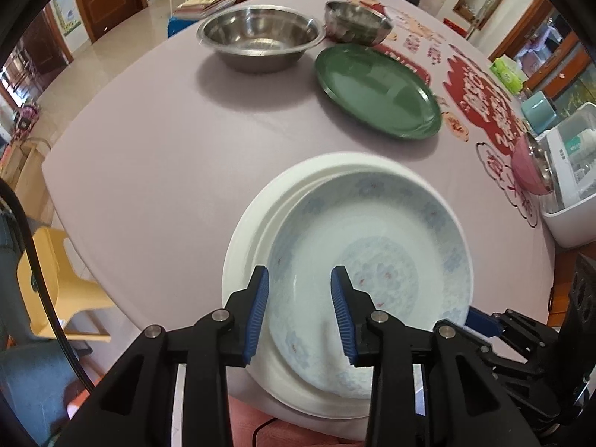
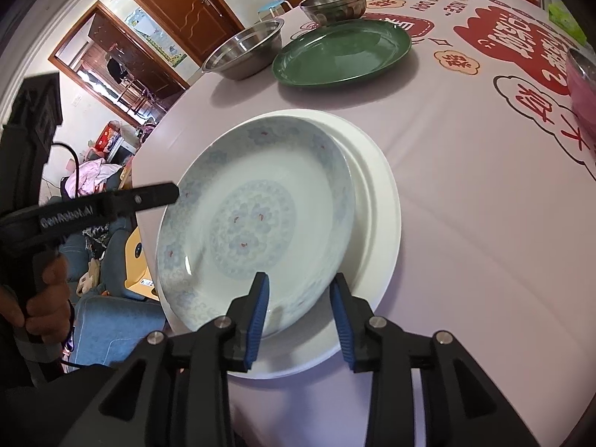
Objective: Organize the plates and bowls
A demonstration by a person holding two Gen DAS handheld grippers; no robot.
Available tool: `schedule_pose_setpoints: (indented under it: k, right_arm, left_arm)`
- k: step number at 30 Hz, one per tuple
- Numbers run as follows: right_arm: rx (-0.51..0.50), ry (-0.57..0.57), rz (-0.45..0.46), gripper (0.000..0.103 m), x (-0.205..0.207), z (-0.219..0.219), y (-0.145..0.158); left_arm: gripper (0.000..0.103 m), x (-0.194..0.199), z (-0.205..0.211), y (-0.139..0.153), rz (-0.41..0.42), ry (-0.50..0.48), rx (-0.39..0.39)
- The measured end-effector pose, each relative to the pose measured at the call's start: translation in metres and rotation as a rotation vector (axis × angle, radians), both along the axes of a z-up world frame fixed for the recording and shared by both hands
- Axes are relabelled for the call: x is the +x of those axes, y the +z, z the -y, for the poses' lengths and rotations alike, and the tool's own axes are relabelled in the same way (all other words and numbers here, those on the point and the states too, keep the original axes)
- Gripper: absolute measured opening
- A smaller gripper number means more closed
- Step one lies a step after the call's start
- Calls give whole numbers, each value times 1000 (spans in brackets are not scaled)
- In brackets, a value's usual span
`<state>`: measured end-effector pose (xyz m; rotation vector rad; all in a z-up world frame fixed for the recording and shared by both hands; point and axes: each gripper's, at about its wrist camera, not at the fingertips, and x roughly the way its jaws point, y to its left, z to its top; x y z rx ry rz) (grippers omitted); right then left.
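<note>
A white plate with a pale blue flower pattern (image 1: 372,260) (image 2: 253,223) lies in a larger plain white plate (image 1: 246,231) (image 2: 383,193), off centre, near the table's edge. My left gripper (image 1: 300,279) stands open over the patterned plate's rim, with its pads clear of the rim. My right gripper (image 2: 300,283) is open astride the opposite rim, and neither pad presses on it. One finger of the left gripper (image 2: 156,196) reaches the plate's far rim in the right wrist view. A blue pad of the right gripper (image 1: 480,320) shows behind the plate in the left wrist view.
Further back on the pale tablecloth (image 2: 484,223) sit a green plate (image 1: 376,89) (image 2: 342,52), a wide steel bowl (image 1: 260,37) (image 2: 242,52) and a smaller steel bowl (image 1: 357,22) (image 2: 331,3). A pink bowl (image 1: 529,171) and a white rack (image 1: 570,205) stand to one side.
</note>
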<state>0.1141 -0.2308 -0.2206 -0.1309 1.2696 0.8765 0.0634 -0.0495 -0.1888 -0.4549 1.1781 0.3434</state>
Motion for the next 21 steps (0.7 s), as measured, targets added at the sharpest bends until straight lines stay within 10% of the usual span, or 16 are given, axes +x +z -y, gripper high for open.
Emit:
schedule_pose_setpoints:
  k: [7,21]
  right_arm:
    - [-1,11,121,62,-9,-1,25]
    - [-47,-27,193,63,-10,1,44]
  left_arm:
    - [34,18,6,25,50,-46,26]
    - [46,42,-2,39,102,-50,6]
